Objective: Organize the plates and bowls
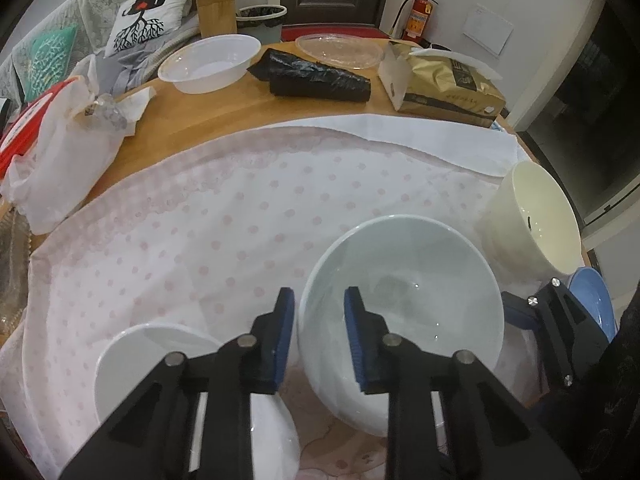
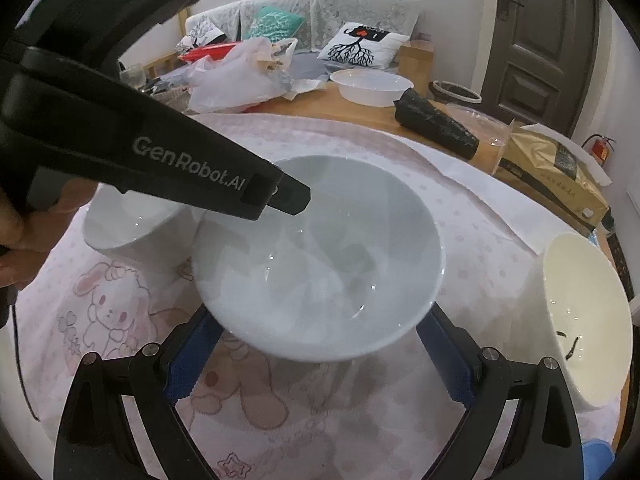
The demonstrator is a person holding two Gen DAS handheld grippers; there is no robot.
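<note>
Left wrist view puts the left tool (image 1: 320, 332) low in the frame, its blue pads narrowed astride the near-left rim of the pale bowl (image 1: 404, 304), one pad inside, one outside; whether they pinch it yet I cannot tell. From the right wrist view, the right tool (image 2: 316, 356) stands wide open around the bowl's base, gripping nothing. A cream bowl (image 1: 536, 220) sits at right on the counter (image 1: 224, 108).

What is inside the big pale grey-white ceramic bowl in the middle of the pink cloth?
The big pale grey-white ceramic bowl looks empty: only glossy reflections show. One finger of the left gripper reaches inside over the rim, and the gripper's body hides part of the far rim.
</note>
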